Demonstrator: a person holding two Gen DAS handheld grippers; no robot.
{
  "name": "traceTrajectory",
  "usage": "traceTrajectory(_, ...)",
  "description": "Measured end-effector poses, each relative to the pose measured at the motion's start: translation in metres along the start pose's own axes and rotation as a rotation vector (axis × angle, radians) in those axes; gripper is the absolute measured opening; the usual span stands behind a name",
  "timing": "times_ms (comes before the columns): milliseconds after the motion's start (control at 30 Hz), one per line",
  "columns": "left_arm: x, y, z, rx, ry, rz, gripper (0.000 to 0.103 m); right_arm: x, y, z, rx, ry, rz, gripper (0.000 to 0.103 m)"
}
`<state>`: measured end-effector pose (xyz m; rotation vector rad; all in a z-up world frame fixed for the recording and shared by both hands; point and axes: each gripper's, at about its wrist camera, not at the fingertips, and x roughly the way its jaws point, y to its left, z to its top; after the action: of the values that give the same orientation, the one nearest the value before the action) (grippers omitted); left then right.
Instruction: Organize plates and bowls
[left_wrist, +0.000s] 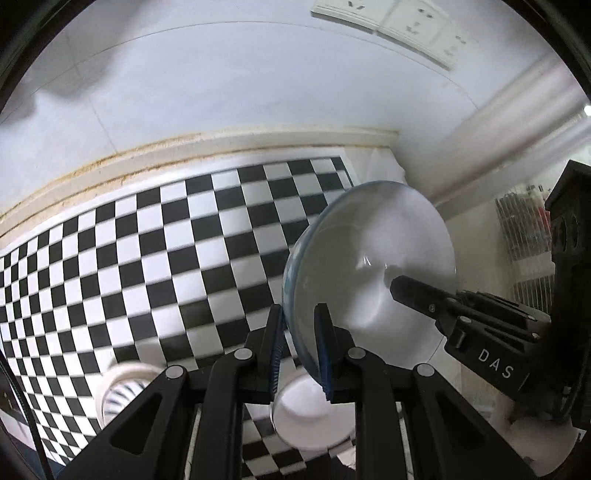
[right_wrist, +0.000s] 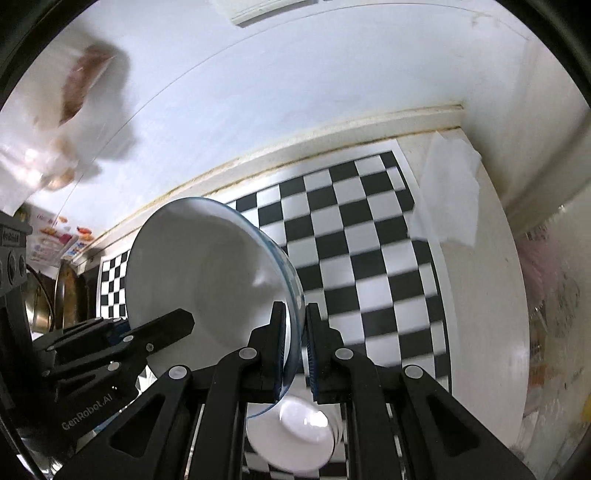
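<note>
A shallow white dish with a pale blue rim (left_wrist: 369, 258) hangs tilted on edge above the checkered mat (left_wrist: 147, 258), held from both sides. My left gripper (left_wrist: 298, 314) is shut on its near rim, and my right gripper (left_wrist: 397, 288) reaches in from the right with one finger inside the dish. In the right wrist view the same dish (right_wrist: 199, 266) has my right gripper (right_wrist: 293, 310) shut on its rim, with my left gripper (right_wrist: 184, 321) clamped on the opposite side. Below it a small white bowl (left_wrist: 310, 417) (right_wrist: 295, 439) rests on the mat.
A ribbed white bowl (left_wrist: 122, 387) stands on the mat at lower left. The checkered mat (right_wrist: 369, 240) runs up to a white wall with sockets (left_wrist: 406, 22). A paper towel (right_wrist: 447, 199) lies at the mat's far right corner. A metal pot (right_wrist: 62, 295) stands at the left.
</note>
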<state>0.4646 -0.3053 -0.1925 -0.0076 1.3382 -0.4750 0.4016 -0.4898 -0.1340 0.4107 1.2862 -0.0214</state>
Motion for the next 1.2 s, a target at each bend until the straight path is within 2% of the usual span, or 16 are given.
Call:
traceTrajectory(200, 0.001, -0.004, -0.053, 0.012, 0.048, -0.019, 0.015, -0.011, -0.007, -0.059, 0.024, 0.009, 0.004, 0.012)
traceTrajectory(333, 0.012, -0.001, -0.080, 0.010, 0.091, -0.021, 0.015, 0.001, -0.018, -0.099, 0.040, 0.047, 0.003, 0.012)
traceTrajectory(533, 0.035, 0.001, -0.110, 0.004, 0.150, -0.004, 0.015, 0.027, -0.031, -0.139, 0.065, 0.105, 0.003, 0.012)
traceTrajectory(833, 0.072, 0.007, -0.125, -0.002, 0.223, 0.024, 0.015, 0.063, -0.042, -0.159, 0.069, 0.168, -0.030, 0.012)
traceTrajectory(1200, 0.078, 0.012, -0.123, 0.008, 0.234, 0.043, 0.015, 0.074, -0.040, -0.161, 0.058, 0.191, -0.045, 0.012)
